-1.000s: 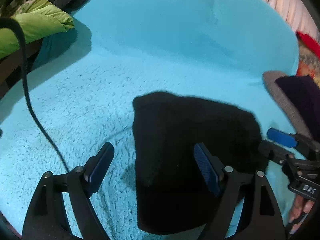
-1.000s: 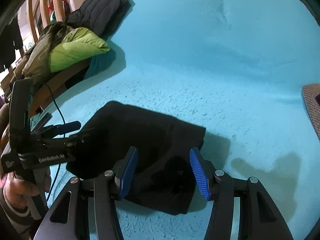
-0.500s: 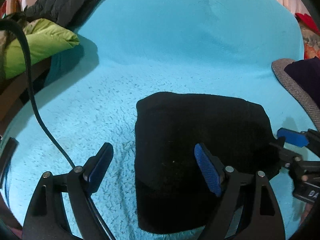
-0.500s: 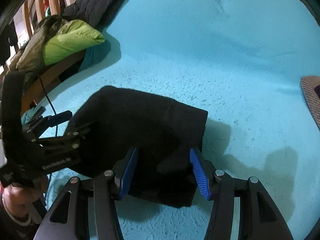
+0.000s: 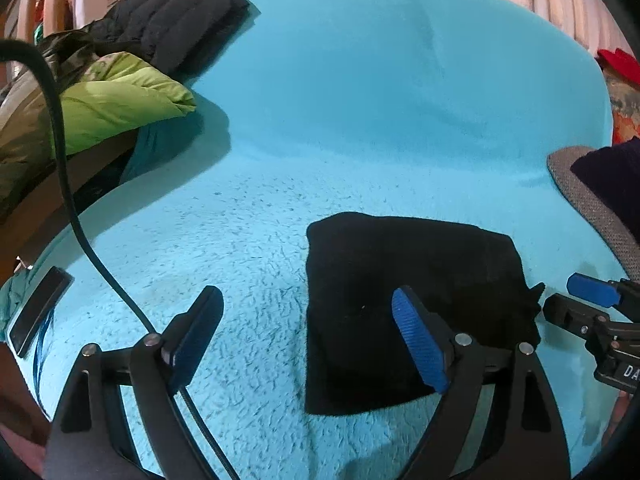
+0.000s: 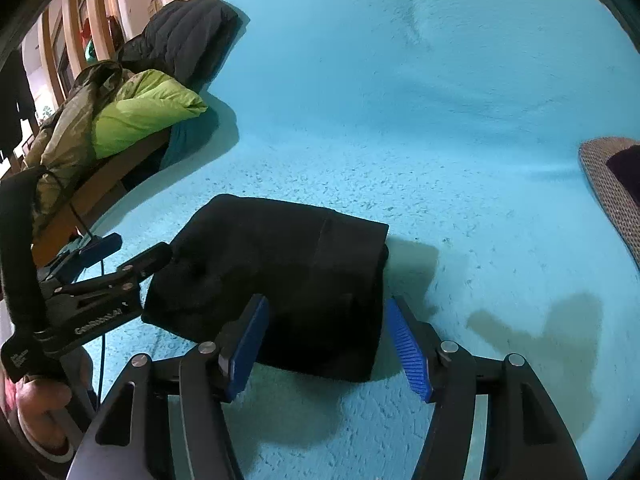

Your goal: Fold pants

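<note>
The black pants point(image 5: 412, 300) lie folded into a compact rectangle on the turquoise fleece blanket point(image 5: 360, 100). My left gripper point(image 5: 308, 340) hovers over their left edge with its jaws wide and still opening; that edge shows between the fingers, untouched. In the right wrist view the pants point(image 6: 288, 280) show their right end between the blue pads point(image 6: 408, 352) of my right gripper point(image 6: 326, 354). Its jaws are opening and the pads stand clear of the cloth. Each gripper shows in the other's view: the right gripper point(image 5: 592, 308) and the left gripper point(image 6: 100, 272), flanking the pants.
A lime-green jacket point(image 5: 120, 116) and a black puffer jacket point(image 5: 176, 24) are piled on a wooden frame at the left. A grey woven mat point(image 5: 592, 208) with dark cloth on it lies at the right. A black cable point(image 5: 80, 220) runs down the left side.
Both grippers have drawn back and up from the pants, which now look smaller and farther off. The right jaws have widened. The pants lie still.
</note>
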### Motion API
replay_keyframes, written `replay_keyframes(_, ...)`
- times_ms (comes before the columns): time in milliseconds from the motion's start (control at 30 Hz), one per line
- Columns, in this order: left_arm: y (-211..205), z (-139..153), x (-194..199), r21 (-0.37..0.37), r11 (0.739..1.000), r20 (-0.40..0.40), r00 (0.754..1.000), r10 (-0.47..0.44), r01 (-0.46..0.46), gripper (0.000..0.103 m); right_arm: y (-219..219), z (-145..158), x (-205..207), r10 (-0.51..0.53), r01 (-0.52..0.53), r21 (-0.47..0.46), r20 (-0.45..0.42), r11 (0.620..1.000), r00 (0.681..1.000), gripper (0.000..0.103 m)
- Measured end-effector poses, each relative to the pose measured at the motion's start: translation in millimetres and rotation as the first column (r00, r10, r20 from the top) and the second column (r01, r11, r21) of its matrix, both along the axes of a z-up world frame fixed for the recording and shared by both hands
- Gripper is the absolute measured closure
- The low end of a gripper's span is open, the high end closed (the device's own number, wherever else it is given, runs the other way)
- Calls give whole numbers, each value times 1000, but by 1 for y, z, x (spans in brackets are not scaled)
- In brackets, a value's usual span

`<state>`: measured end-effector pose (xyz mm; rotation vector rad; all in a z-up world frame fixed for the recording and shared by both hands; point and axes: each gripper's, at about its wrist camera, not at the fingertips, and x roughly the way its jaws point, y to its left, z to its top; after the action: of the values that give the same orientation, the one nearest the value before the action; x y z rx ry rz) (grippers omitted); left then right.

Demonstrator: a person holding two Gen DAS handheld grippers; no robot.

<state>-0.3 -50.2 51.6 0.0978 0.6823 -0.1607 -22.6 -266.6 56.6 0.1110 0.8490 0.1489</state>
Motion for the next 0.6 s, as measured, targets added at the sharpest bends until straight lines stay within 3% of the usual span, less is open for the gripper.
replay_keyframes(267, 18, 10, -14, -28, 999, 21, 999, 28, -27, 16, 7, 4, -8, 21, -21, 1, 4, 1000, 1000, 40)
replay_keyframes(600, 18, 12, -26, 70, 993, 74, 994, 85, -90, 10, 17, 6, -10, 49, -49, -9, 4, 999, 999, 39)
